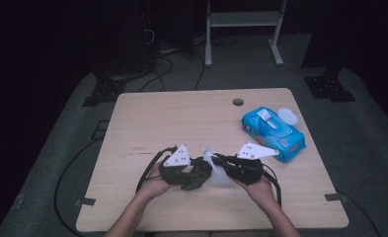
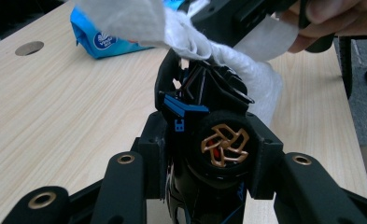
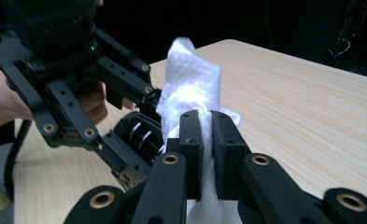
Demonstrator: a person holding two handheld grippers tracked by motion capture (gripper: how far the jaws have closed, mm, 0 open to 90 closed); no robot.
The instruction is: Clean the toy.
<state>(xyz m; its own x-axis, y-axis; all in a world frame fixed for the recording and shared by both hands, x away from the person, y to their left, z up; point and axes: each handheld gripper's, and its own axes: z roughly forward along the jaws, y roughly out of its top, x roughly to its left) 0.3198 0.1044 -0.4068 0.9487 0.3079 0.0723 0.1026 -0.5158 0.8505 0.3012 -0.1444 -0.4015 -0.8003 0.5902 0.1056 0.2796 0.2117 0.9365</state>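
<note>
**pixelmoth:** Two claws in play, both low on the tabletop (image 1: pixel 147 113) around 6 o'clock in the high view. Nearest the person, the left claw (image 1: pixel 194 178) is clamped on a black toy car (image 1: pixel 197 173). From the left gripper view you can see the car (image 2: pixel 218 140) wedged between its jaws, gold-spoked wheel (image 2: pixel 224 145) facing the camera and blue trim just at the wheel's 10 o'clock.

**rustbucket_9:** And the right one?

**pixelmoth:** Right claw (image 1: pixel 220 165) is pinched nearly closed on a white wipe (image 1: pixel 216 170). In the right gripper view the wipe (image 3: pixel 193 88) sticks up between the two pads and bunches out past them at 12 o'clock. It's pressed against the car; in the left gripper view the wipe (image 2: pixel 228 51) drapes over the far end of the car.

**rustbucket_9:** So the claws are basically meeting in the middle?

**pixelmoth:** Yep, tip to tip, left at 9 o'clock of the wipe, right at 3 o'clock. A hand sits behind each one, forearms coming in from the bottom edge.

**rustbucket_9:** Anything farther back?

**pixelmoth:** Blue wipes pack (image 1: pixel 273 133) at about 2 o'clock from the claws, well apart from them, white flap lid (image 1: pixel 287 116) flipped open at its far end. Past that, a round cable hole (image 1: pixel 238 102) near the far edge of the tabletop at 12 o'clock. Beyond the tabletop, a white metal frame (image 1: pixel 243 19) stands on the floor in the dark.
</note>
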